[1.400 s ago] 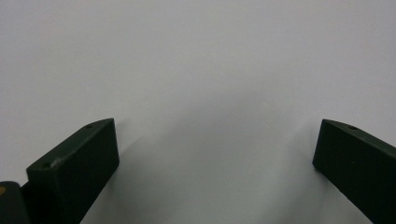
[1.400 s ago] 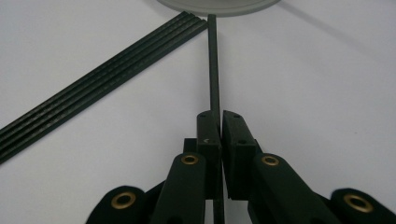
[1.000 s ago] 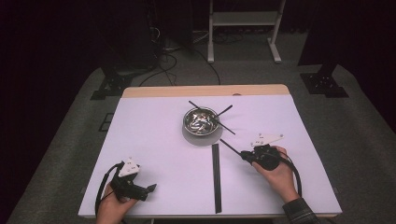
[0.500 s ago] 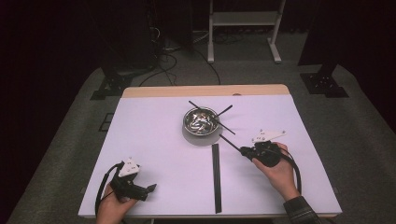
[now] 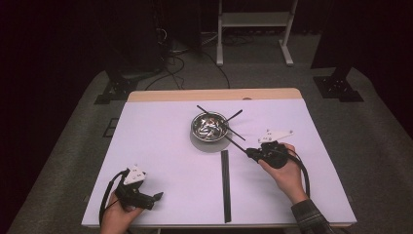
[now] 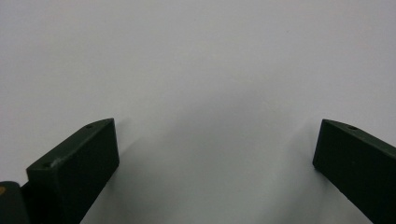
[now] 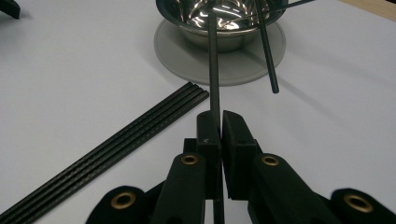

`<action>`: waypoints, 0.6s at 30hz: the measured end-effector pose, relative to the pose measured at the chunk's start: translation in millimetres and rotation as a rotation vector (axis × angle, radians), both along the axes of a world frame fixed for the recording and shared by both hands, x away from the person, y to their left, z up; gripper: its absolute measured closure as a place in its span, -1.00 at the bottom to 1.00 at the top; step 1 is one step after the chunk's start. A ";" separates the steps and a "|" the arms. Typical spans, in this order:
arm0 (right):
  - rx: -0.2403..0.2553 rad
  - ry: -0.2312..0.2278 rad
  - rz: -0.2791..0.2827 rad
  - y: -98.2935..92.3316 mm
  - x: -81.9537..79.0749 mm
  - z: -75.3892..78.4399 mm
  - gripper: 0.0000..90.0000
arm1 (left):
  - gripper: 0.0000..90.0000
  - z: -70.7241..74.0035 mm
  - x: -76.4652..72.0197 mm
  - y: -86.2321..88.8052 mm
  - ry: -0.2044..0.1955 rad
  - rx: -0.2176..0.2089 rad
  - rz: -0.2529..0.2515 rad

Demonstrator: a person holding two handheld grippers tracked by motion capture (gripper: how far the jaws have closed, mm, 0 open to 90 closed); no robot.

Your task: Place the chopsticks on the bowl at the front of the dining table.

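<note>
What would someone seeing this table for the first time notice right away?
Most striking is the shiny metal bowl on its grey round mat at the far middle of the white table, with thin black rods resting across its rim. The right gripper is shut on one rod whose far end lies in the bowl. A neat bundle of rods lies at the near middle, and the left gripper is open at the near left.

no readable text, label or number on anything here.
</note>
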State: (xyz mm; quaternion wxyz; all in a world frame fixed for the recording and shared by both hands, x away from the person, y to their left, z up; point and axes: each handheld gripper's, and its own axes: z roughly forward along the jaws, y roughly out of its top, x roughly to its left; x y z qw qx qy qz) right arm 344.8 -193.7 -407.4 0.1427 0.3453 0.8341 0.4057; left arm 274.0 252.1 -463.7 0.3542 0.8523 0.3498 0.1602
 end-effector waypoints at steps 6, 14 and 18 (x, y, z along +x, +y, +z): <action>0.001 0.002 0.008 5.2 5.7 2.5 0.91 | -1.00 0.0 0.0 -0.1 0.000 -0.002 0.001; 0.006 -0.010 0.020 14.0 13.2 8.8 0.91 | -1.00 0.0 0.0 0.0 0.000 -0.002 0.000; 0.006 -0.009 0.026 18.7 17.0 10.4 0.91 | -1.00 0.1 0.0 0.1 0.000 0.000 -0.001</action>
